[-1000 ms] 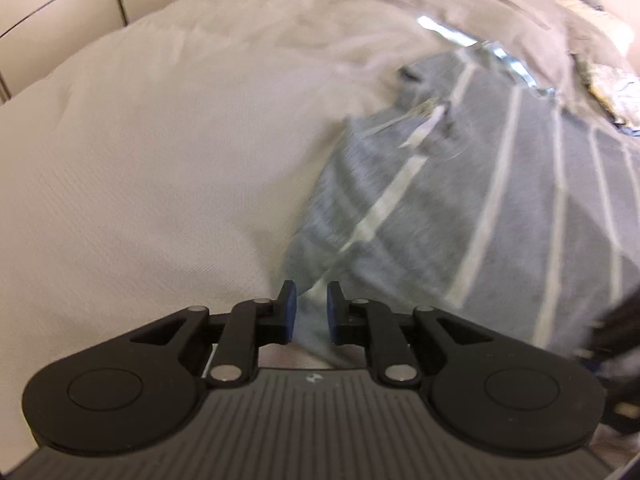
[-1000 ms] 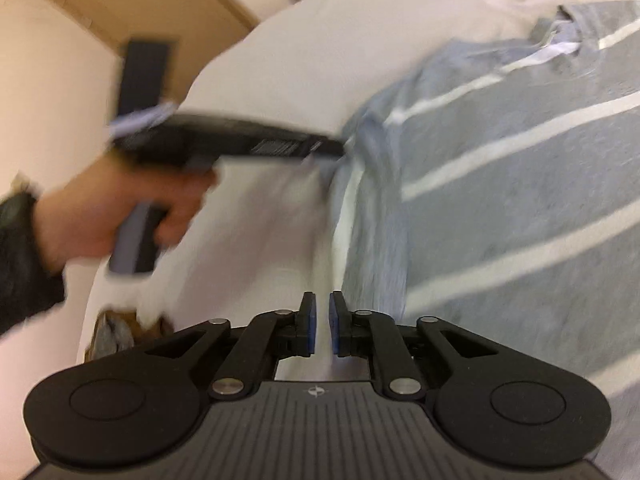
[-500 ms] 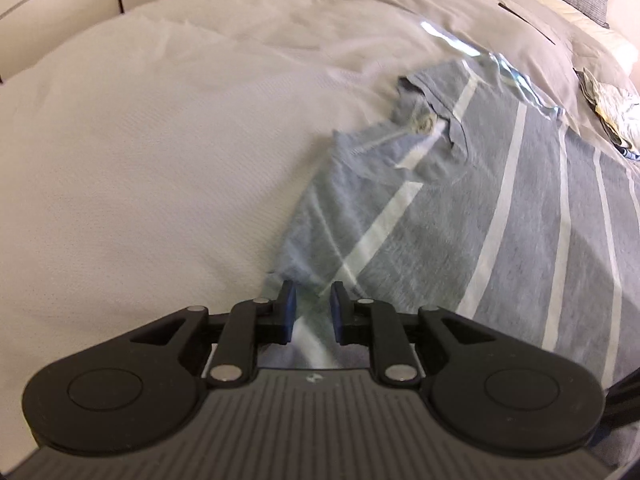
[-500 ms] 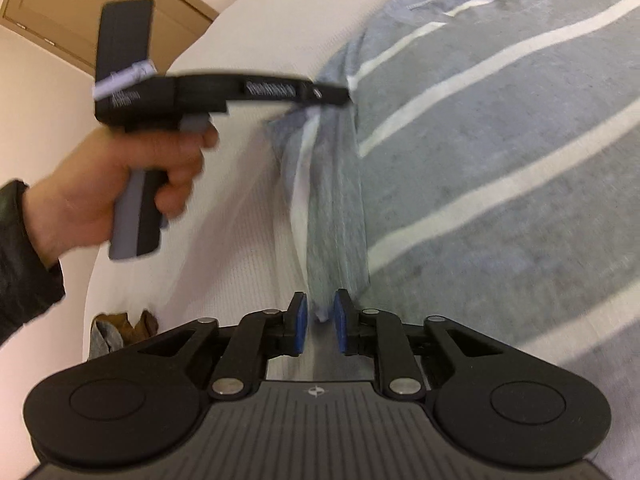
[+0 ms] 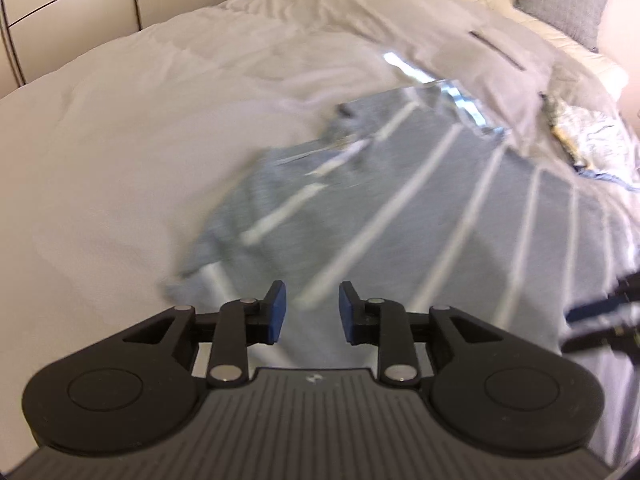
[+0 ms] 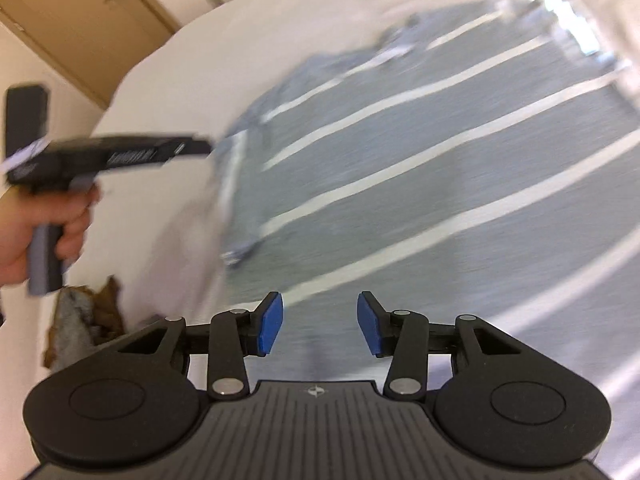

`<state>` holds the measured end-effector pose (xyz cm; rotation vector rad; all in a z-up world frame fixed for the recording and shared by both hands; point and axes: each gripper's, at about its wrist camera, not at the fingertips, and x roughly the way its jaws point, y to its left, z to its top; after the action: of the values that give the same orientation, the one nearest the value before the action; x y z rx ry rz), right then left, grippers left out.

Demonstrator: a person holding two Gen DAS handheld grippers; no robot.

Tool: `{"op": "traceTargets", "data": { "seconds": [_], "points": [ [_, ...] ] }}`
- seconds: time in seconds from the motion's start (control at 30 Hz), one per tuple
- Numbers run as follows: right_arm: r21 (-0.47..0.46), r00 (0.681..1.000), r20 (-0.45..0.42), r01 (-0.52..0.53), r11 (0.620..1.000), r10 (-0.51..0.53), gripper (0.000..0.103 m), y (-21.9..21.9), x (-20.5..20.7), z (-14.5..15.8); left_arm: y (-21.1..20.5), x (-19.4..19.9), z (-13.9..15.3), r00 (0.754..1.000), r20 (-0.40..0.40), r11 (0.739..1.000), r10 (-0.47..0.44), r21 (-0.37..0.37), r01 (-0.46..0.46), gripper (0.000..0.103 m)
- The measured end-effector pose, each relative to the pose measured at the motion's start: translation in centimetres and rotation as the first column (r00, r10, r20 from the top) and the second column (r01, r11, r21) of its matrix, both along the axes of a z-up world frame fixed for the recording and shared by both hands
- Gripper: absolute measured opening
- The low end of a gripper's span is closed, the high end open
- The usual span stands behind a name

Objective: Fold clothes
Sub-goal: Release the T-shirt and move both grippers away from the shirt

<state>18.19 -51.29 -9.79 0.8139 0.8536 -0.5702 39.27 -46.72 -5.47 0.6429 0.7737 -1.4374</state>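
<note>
A grey shirt with thin white stripes [image 5: 420,200] lies spread on a white bed; it also shows in the right wrist view [image 6: 420,168]. Its sleeve lies folded in along the shirt's left side [image 5: 248,232]. My left gripper [image 5: 311,312] is open and empty, just above the shirt's near left part. My right gripper [image 6: 319,324] is open and empty above the shirt's near edge. The left gripper also shows from the side in the right wrist view [image 6: 200,146], by the folded sleeve. Both views are motion-blurred.
The white duvet [image 5: 140,128] stretches left and beyond the shirt. A grey pillow [image 5: 568,0] and crumpled clothes [image 5: 588,136] lie at the far right. A brown-grey garment [image 6: 80,328] lies off the bed's left edge. A wooden door [image 6: 92,28] stands behind.
Both grippers were shut on the shirt's sleeve edge and have opened, letting it go. Both have pulled back a little, and the folded sleeve now lies on the shirt.
</note>
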Motion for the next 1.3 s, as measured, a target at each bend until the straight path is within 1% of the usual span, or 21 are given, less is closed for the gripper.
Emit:
{"op": "traceTargets", "data": {
  "seconds": [0.17,0.3,0.33,0.4,0.47,0.53,0.57,0.7,0.8,0.87,1.03,1.07,1.2,1.3],
  "points": [
    [-0.084,0.997,-0.018,0.077,0.993,-0.079,0.047,-5.9,-6.2,1.1,-2.5,-8.6,1.3,0.999,0.041,0.999,-0.036,-0.023,0.037,0.03],
    [-0.124,0.995,0.023,0.094,0.988,-0.092,0.047,-12.3,-11.2,1.2,-6.5,-15.8,0.9,0.997,0.078,1.0,-0.018,-0.019,0.02,0.031],
    [-0.123,0.995,0.037,0.096,0.988,-0.092,0.047,-14.2,-12.4,1.0,-7.7,-17.5,0.7,0.996,0.088,1.0,-0.011,-0.018,0.013,0.031],
    [-0.112,0.994,0.067,0.096,0.989,-0.089,0.047,-18.1,-14.8,0.3,-10.2,-20.6,0.2,0.992,0.126,0.999,-0.033,-0.012,0.035,0.031],
    [-0.116,0.996,0.073,0.065,0.991,-0.057,0.047,-22.0,-16.9,-0.3,-12.8,-23.7,-0.3,0.985,0.164,0.998,-0.057,-0.004,0.058,0.031],
    [-0.141,0.996,0.078,0.046,0.989,-0.036,0.047,-24.9,-18.9,-0.1,-15.3,-26.8,-0.8,0.976,0.202,0.997,-0.081,0.004,0.082,0.031],
    [-0.142,0.996,0.08,0.05,0.989,-0.038,0.047,-26.4,-20.1,0.0,-16.6,-28.3,-1.1,0.971,0.221,0.996,-0.093,0.009,0.094,0.031],
    [-0.098,0.994,0.062,0.099,0.99,-0.093,0.047,-30.6,-24.1,0.1,-21.7,-34.4,-2.2,0.945,0.295,0.99,-0.141,0.029,0.139,0.033],
    [-0.106,0.994,0.064,0.092,0.99,-0.086,0.047,-31.9,-25.3,1.4,-23.0,-36.4,-2.3,0.919,0.349,0.983,-0.181,0.041,0.178,0.033],
    [-0.12,0.995,0.068,0.078,0.99,-0.071,0.047,-32.5,-25.6,2.5,-23.4,-37.1,-2.4,0.908,0.375,0.981,-0.189,0.038,0.189,0.033],
    [-0.154,0.997,0.077,0.045,0.987,-0.033,0.047,-34.1,-26.2,5.2,-24.9,-38.0,-3.5,0.898,0.404,0.983,-0.177,0.032,0.179,0.033],
    [-0.166,0.997,0.076,0.031,0.986,-0.018,0.047,-34.6,-26.2,5.7,-25.3,-38.4,-3.8,0.892,0.413,0.982,-0.183,0.034,0.185,0.033],
    [-0.199,0.996,0.07,-0.037,0.979,0.052,0.047,-37.4,-24.7,6.8,-27.0,-39.2,-5.3,0.857,0.478,0.98,-0.191,0.052,0.19,0.033],
    [-0.201,0.992,0.062,-0.098,0.975,0.112,0.047,-40.2,-22.9,6.5,-28.8,-39.9,-6.9,0.808,0.553,0.978,-0.204,0.086,0.188,0.032]
  ]
}}
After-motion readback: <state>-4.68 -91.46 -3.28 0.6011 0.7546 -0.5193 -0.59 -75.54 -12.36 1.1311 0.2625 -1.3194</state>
